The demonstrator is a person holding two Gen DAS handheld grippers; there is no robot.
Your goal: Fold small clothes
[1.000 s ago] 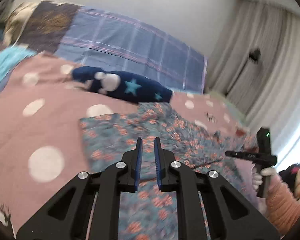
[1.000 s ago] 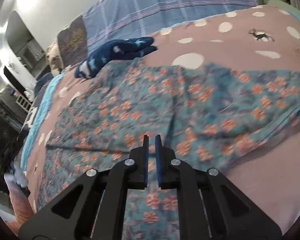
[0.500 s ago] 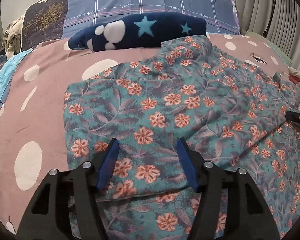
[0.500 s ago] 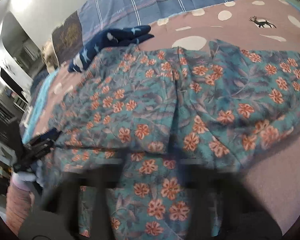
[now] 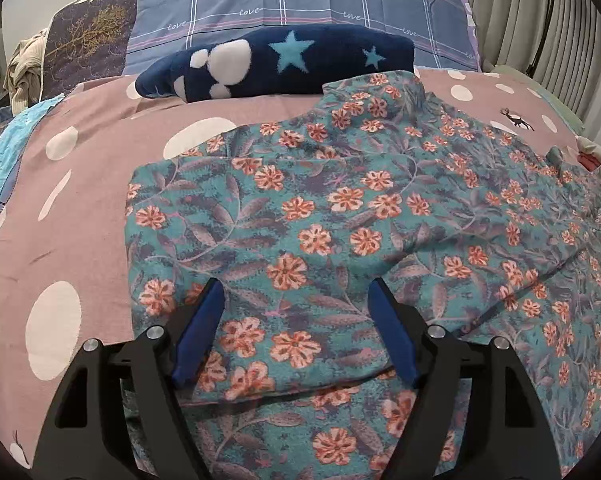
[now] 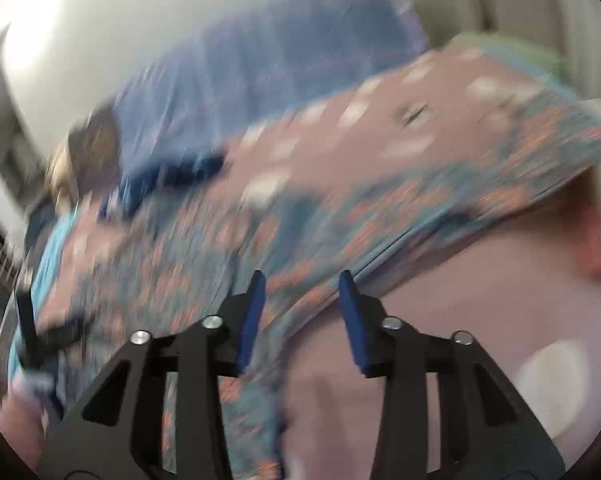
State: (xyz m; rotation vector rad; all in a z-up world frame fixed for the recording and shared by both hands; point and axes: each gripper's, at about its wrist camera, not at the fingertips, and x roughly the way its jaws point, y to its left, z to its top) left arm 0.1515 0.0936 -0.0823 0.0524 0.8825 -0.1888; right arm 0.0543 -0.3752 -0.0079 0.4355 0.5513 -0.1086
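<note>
Pink bedding with pale dots (image 5: 84,184) covers the bed, and behind it a blue checked pillow (image 5: 300,4) carries the word "love" woven several times along its pale stripes. On the bedding the floral garment (image 5: 340,208) lies spread out, teal with orange flowers; its long axis runs from the lower left of the left wrist view up toward the far right, with a folded flap laid over the near left part and its free edge running across the view just ahead of the left claw (image 5: 292,328). A navy fleece with stars and a paw print (image 5: 276,64) lies at the head of the bed, beyond the garment's far edge. The left claw's jaws have just been opening and stand wide apart above the flap, gripping nothing; a second ago they were nearly shut and the camera looked more level across the bed. The right claw (image 6: 302,312) has also just been opening and is about half spread, its view badly blurred; the garment's edge seems to pass in front of its blue pads (image 6: 252,320) rather than between them, so it appears to hold nothing.
</note>
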